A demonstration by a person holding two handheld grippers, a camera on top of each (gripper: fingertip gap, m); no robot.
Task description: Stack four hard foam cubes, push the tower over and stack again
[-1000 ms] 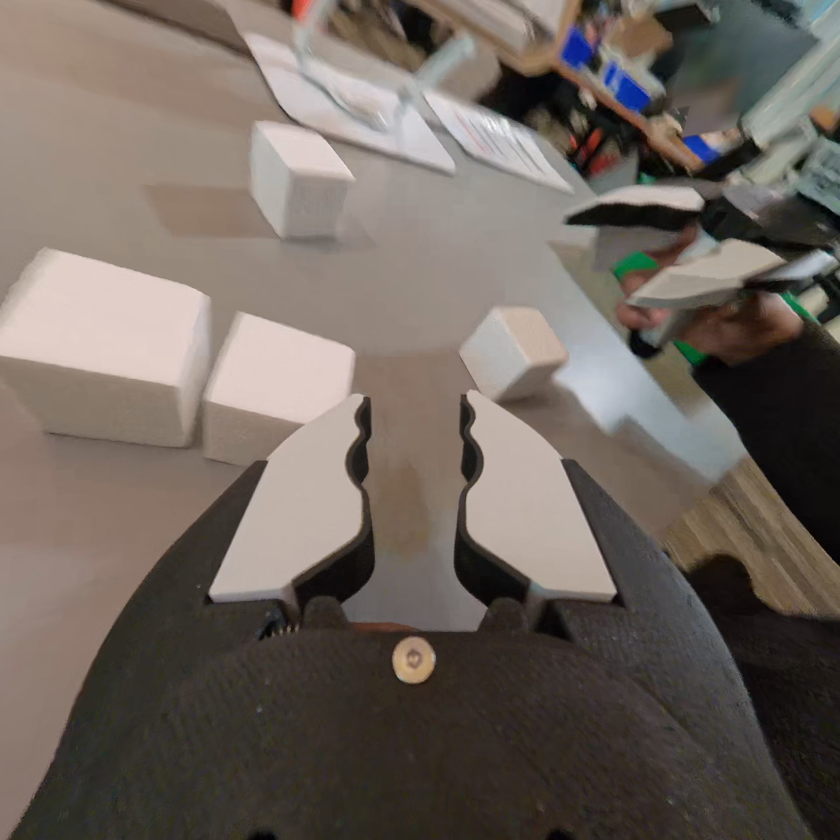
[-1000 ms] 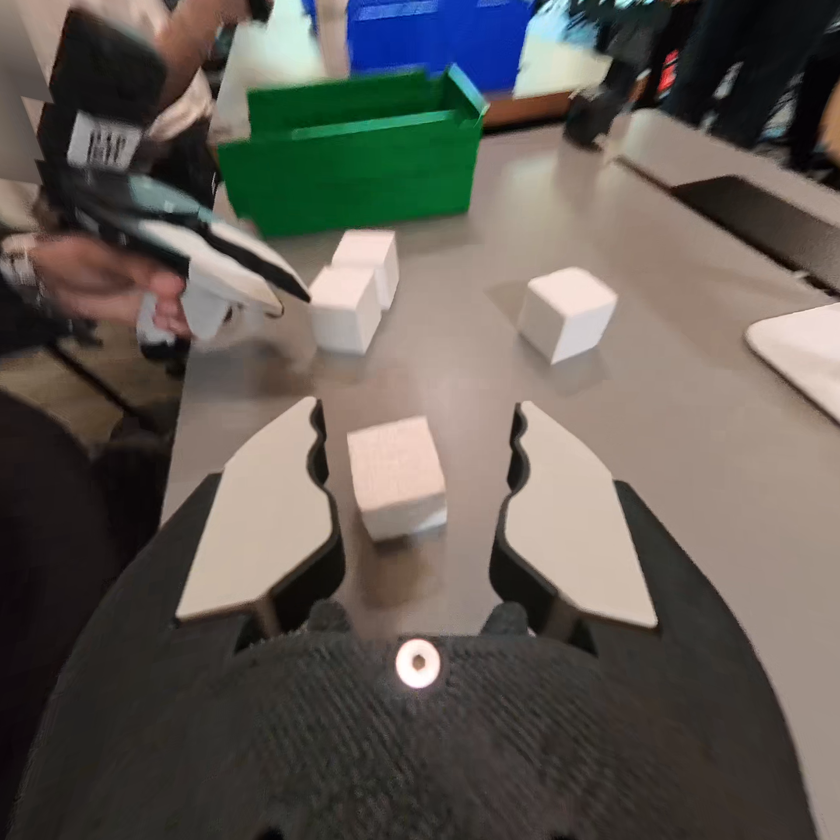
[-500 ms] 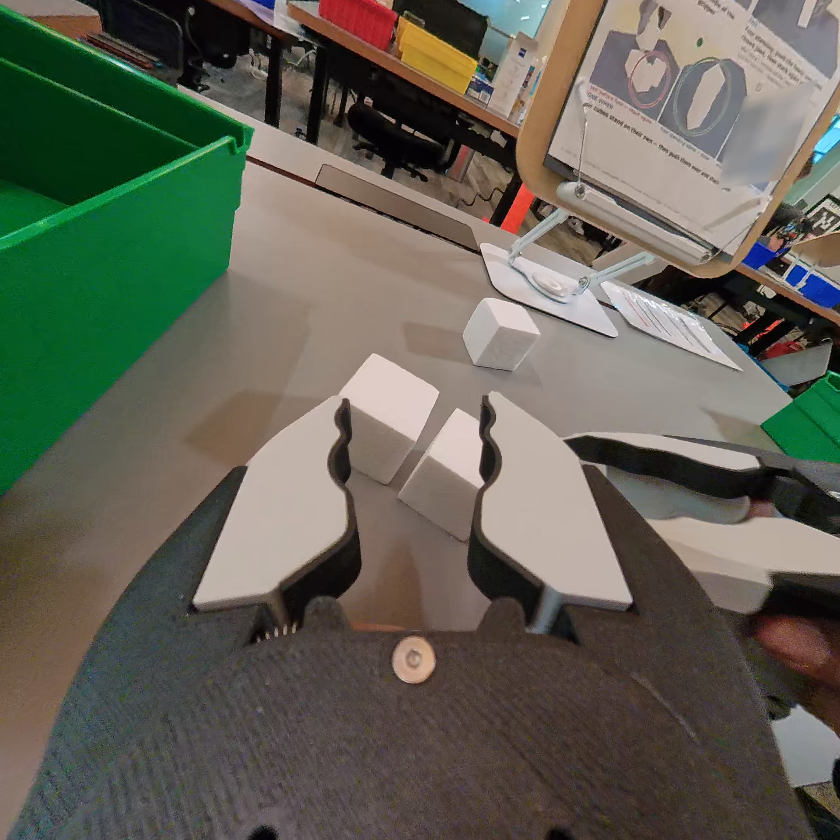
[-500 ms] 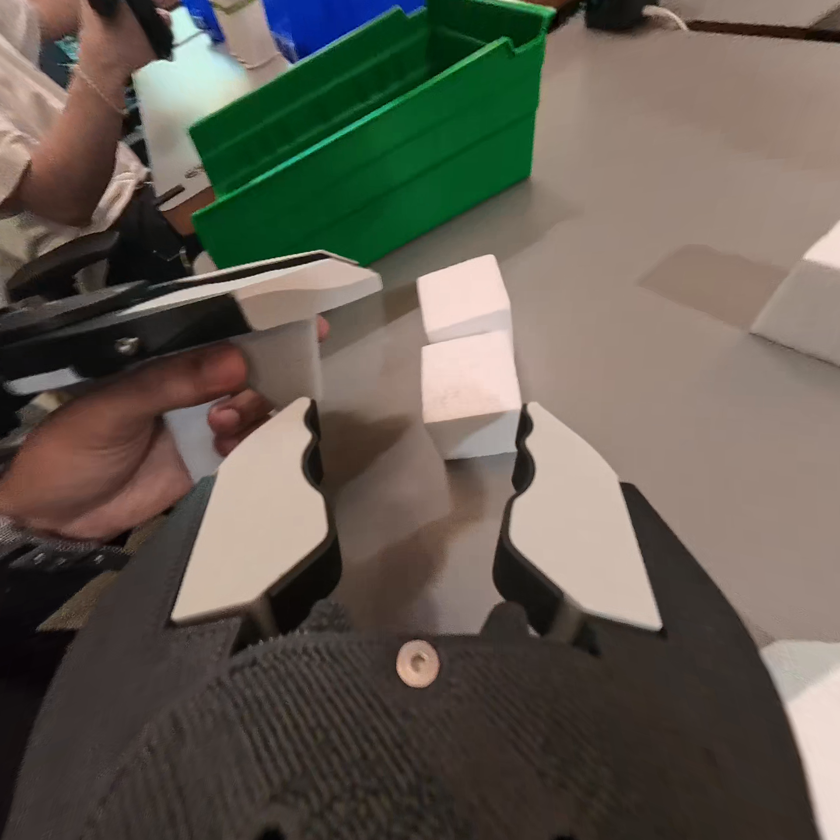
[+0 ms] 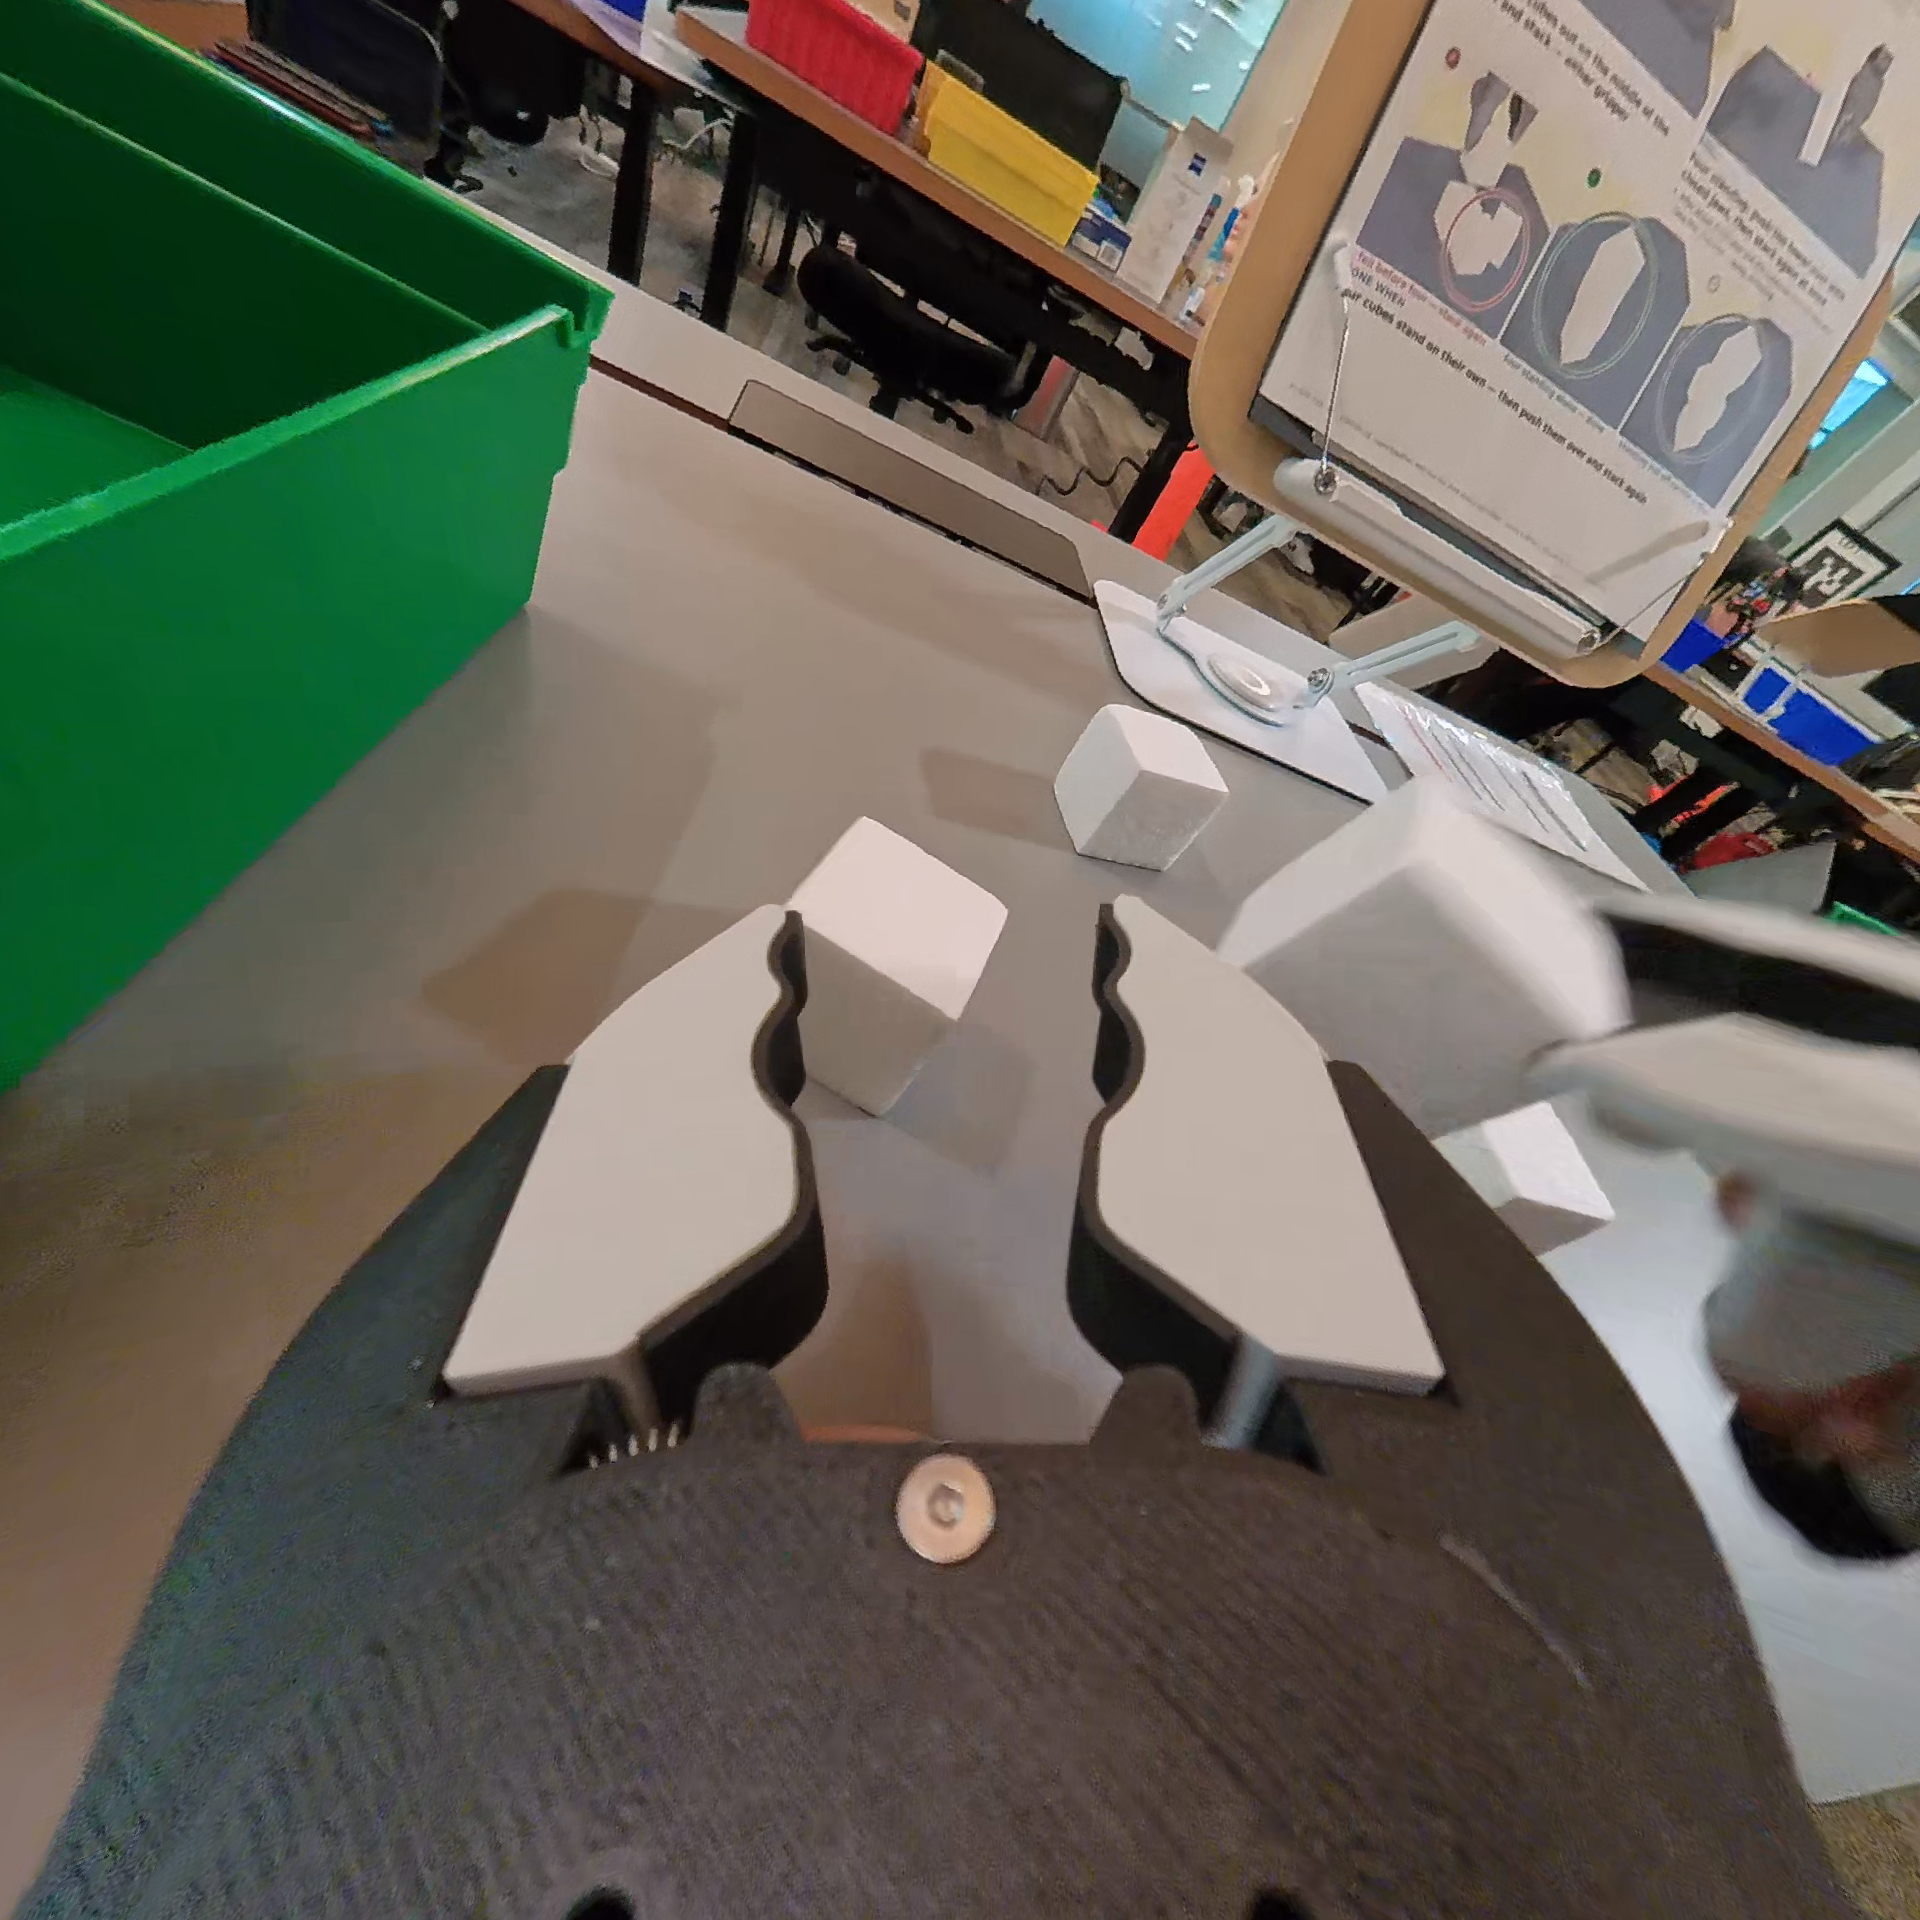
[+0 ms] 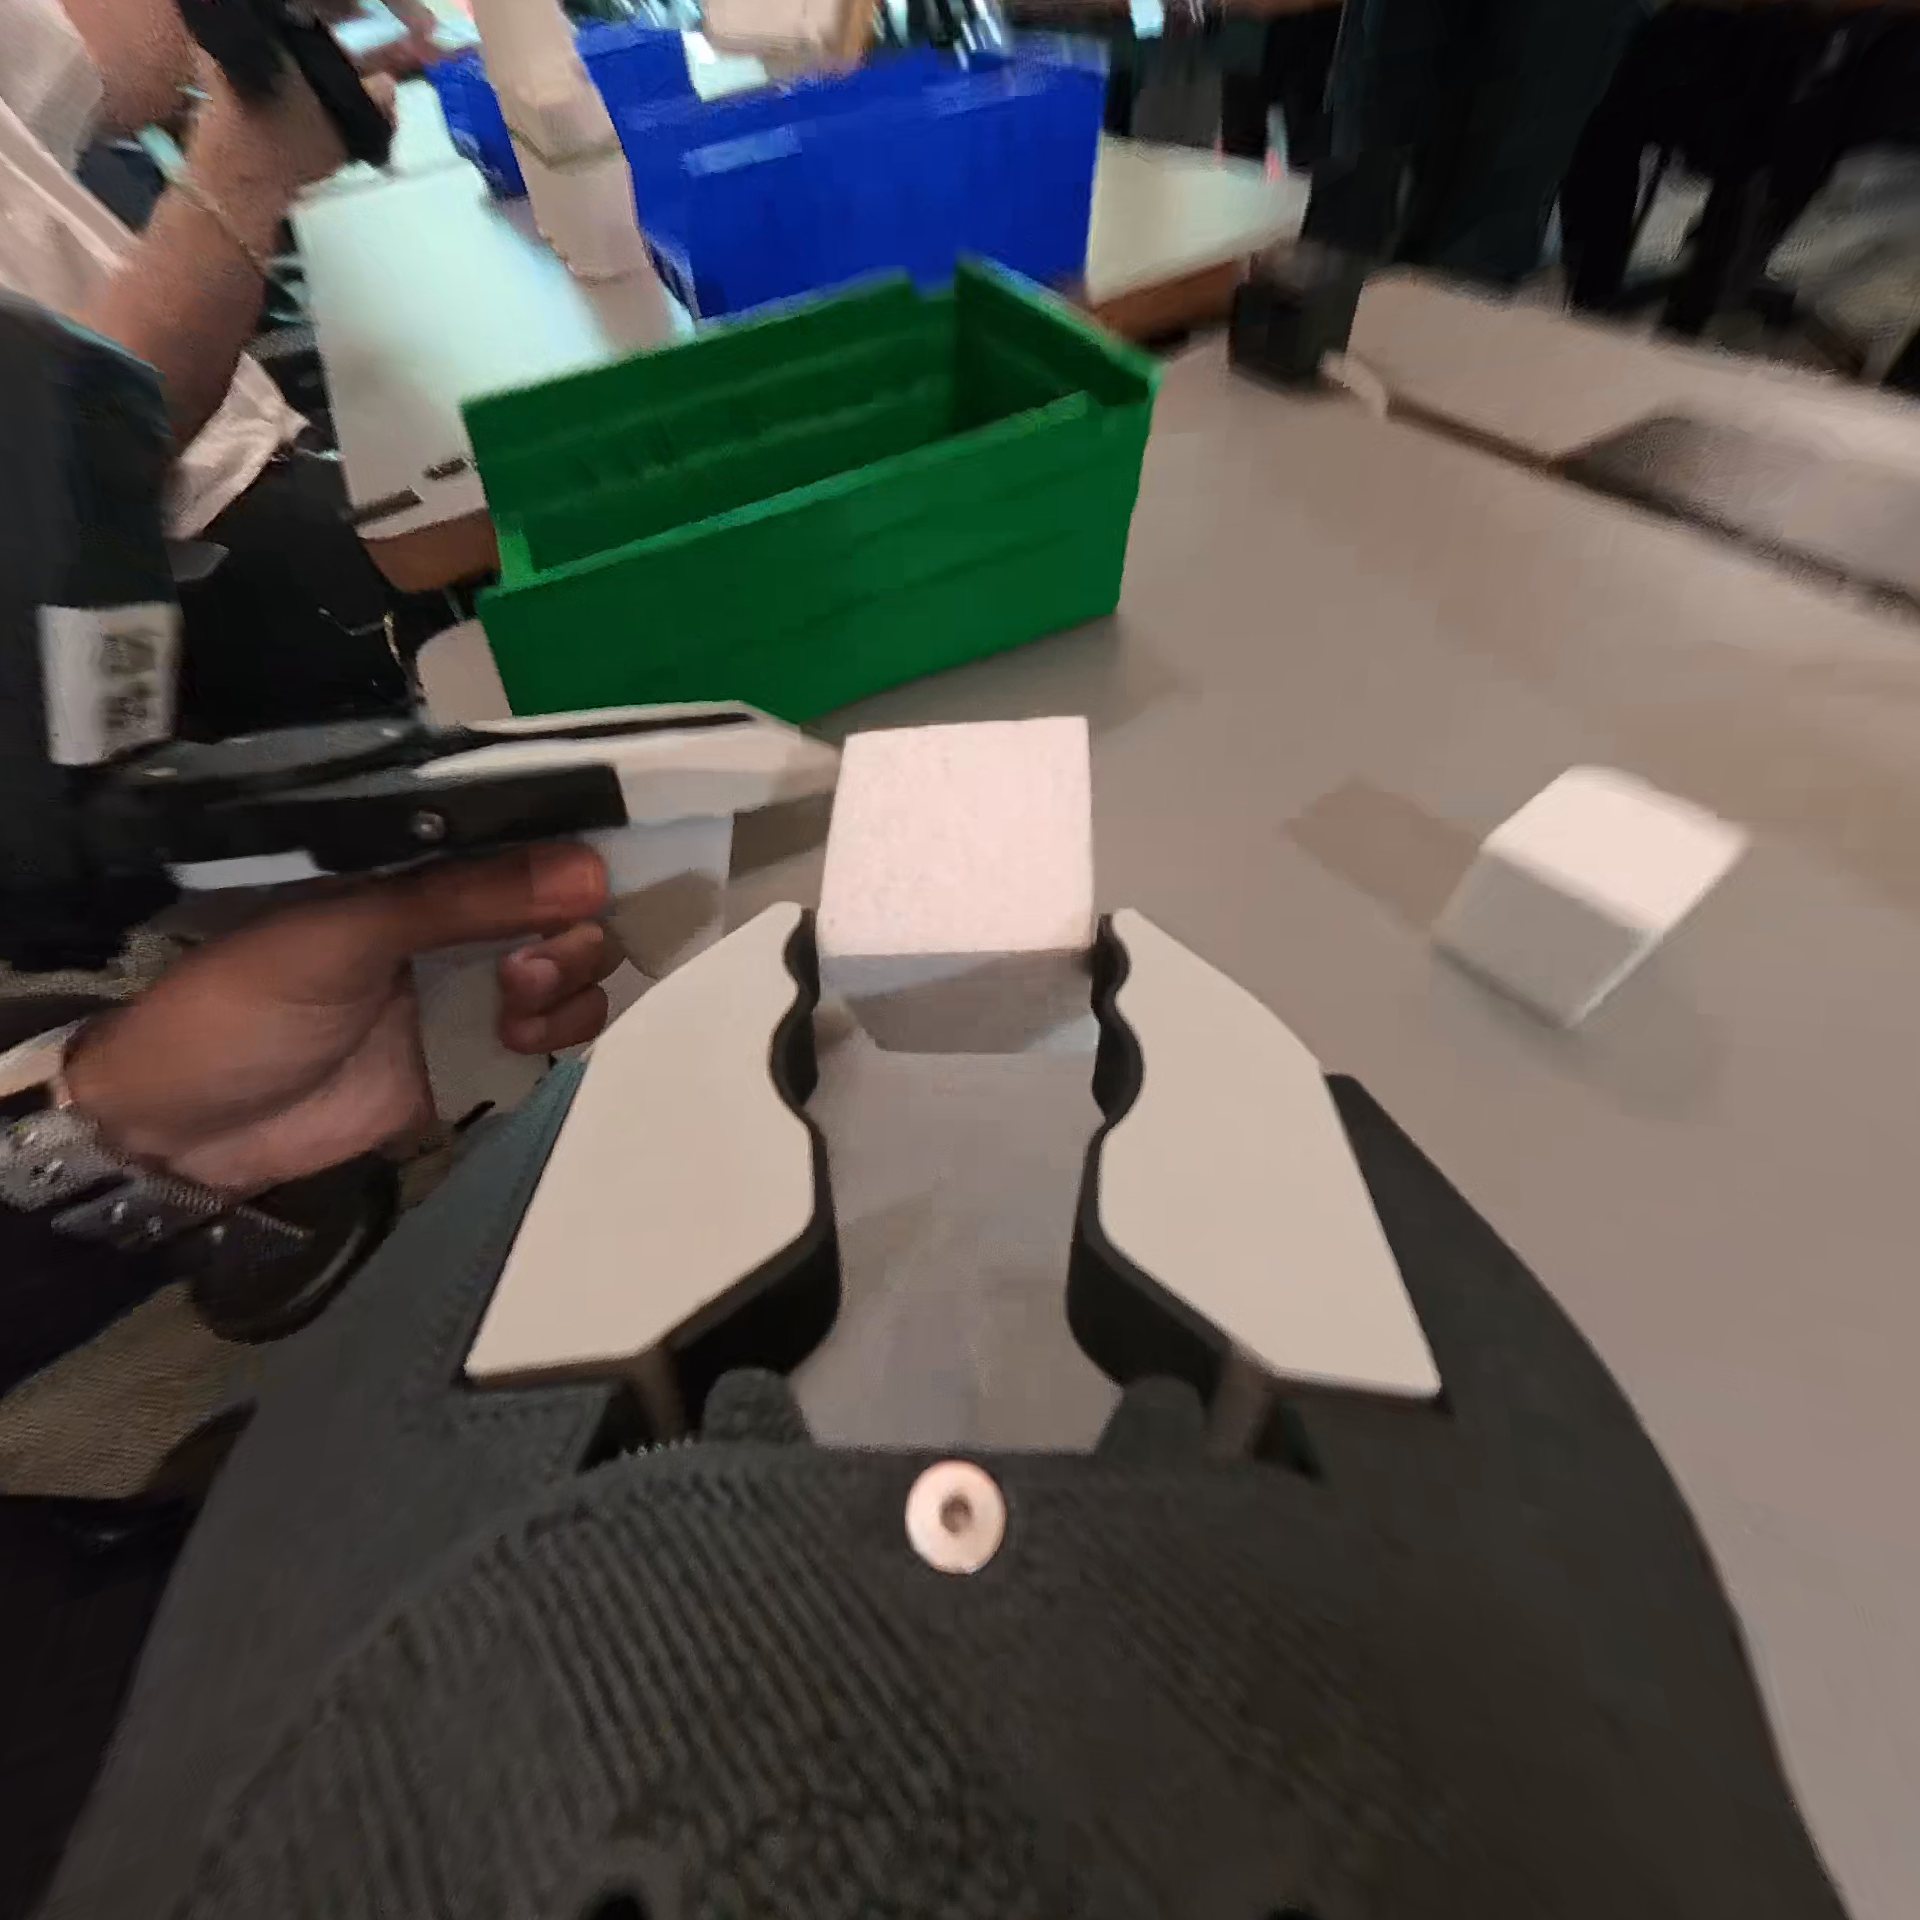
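Several white foam cubes are on a grey table (image 5: 644, 727). My right gripper (image 6: 951, 945) is shut on one white cube (image 6: 956, 842) and holds it above the table; this cube also shows in the left wrist view (image 5: 1423, 956). My left gripper (image 5: 945, 935) is open and empty. A second cube (image 5: 894, 977) sits on the table just past its left fingertip (image 5: 769, 945). A third cube (image 5: 1138, 784) lies farther back and shows in the right wrist view (image 6: 1579, 894). A fourth cube (image 5: 1527, 1174) lies under the right gripper (image 5: 1714, 1039).
A green bin (image 5: 260, 520) stands at the left of the table and also shows in the right wrist view (image 6: 810, 520). A document stand (image 5: 1558, 260) on a metal base (image 5: 1226, 675) is at the back right. Blue bins (image 6: 862, 177) and people are beyond the table.
My right gripper has closed on the nearer cube of the pair and lifted it. My left gripper has stayed open and moved a little closer to the remaining cube.
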